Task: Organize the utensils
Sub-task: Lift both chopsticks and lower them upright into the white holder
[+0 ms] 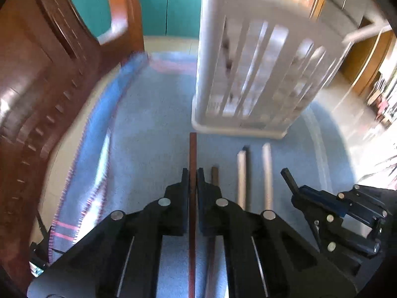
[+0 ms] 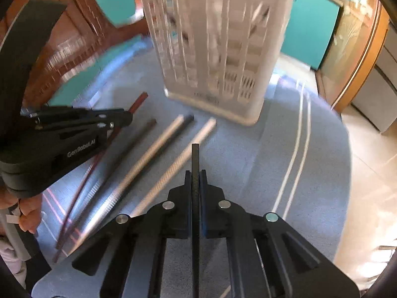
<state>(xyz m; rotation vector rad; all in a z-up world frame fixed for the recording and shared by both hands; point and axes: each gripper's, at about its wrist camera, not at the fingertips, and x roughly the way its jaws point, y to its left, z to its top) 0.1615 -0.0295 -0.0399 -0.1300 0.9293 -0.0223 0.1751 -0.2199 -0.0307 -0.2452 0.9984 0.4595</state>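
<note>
Chopsticks are lying in a loose row on the blue cloth, just in front of the white slotted basket, and we are gripping one in each tool. Our left gripper is clenching a reddish-brown chopstick, whose tip is pointing toward the basket's base. Our right gripper is clamping a black chopstick, which is sticking out past the fingertips. Between the two tools, a second brown chopstick, two pale grey ones and another dark one are resting on the cloth, close together and roughly parallel. The basket is standing upright on the cloth, with dark and pale sticks showing blurred through its slots. A wooden chair is standing at the left of the cloth.
</note>
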